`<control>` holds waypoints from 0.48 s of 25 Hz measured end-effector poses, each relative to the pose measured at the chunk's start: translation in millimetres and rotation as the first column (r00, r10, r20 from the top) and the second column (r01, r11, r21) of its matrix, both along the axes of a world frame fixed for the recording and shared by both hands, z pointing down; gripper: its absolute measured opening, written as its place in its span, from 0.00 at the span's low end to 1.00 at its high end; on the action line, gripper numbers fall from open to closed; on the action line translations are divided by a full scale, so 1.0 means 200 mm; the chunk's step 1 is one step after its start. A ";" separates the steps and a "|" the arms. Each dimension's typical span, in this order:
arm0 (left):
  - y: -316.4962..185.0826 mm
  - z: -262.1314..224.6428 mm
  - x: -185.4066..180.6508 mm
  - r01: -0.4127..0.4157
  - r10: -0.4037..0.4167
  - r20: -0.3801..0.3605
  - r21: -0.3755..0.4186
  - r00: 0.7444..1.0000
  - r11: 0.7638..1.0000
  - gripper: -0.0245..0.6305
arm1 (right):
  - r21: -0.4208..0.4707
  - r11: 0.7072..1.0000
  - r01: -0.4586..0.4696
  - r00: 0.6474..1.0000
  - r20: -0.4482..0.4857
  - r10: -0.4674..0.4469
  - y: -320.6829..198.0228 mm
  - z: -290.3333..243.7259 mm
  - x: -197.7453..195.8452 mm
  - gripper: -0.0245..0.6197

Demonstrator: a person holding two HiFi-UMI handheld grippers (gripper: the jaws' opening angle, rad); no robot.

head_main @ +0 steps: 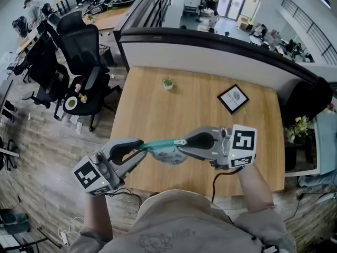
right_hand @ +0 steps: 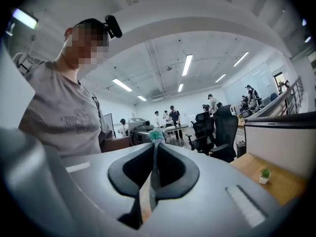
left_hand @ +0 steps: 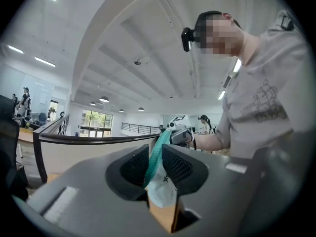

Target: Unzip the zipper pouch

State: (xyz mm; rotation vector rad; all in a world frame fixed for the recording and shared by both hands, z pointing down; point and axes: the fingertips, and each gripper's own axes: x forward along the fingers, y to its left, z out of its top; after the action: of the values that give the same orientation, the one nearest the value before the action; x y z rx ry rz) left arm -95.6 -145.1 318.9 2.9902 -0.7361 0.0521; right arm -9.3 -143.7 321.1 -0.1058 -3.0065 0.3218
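The pouch (head_main: 169, 155) hangs taut above the table (head_main: 152, 109). The left gripper (head_main: 143, 147) pinches one end and the right gripper (head_main: 181, 142) is pressed tight on the zip (head_main: 164, 143), so the grip step looks done and the next move is a steady pull along the teeth. Only the head view shows the whole span, and only the gripper views show fabric between the pads.

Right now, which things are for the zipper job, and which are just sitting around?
For the job: zipper pouch, left gripper, right gripper, both clamped on the pouch.
Just sitting around: little potted plant, framed picture, black office chair.
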 end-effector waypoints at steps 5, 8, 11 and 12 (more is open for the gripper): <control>0.01 -0.02 0.02 0.018 -0.017 0.136 -0.003 0.991 1.000 0.27 | 0.070 0.996 -0.060 0.994 -0.091 0.066 -0.01 0.03 0.00 0.06; 0.01 -0.06 0.09 -0.026 0.021 0.192 0.021 0.981 0.999 0.27 | 0.101 0.993 -0.059 0.990 -0.120 0.071 0.00 0.06 -0.02 0.06; 0.02 -0.11 0.19 -0.092 0.083 0.200 0.032 0.976 0.995 0.27 | 0.102 0.994 -0.050 0.990 -0.129 0.063 0.02 0.08 -0.05 0.06; 0.03 -0.11 0.23 -0.113 0.103 0.208 0.038 0.973 0.993 0.27 | 0.102 0.994 -0.047 0.990 -0.131 0.060 0.03 0.09 -0.06 0.06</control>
State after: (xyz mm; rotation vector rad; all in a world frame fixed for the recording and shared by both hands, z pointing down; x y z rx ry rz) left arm -49.8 -138.8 296.7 3.1022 -0.5981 0.3594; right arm -21.3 -138.5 338.9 0.0058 -2.8891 0.1765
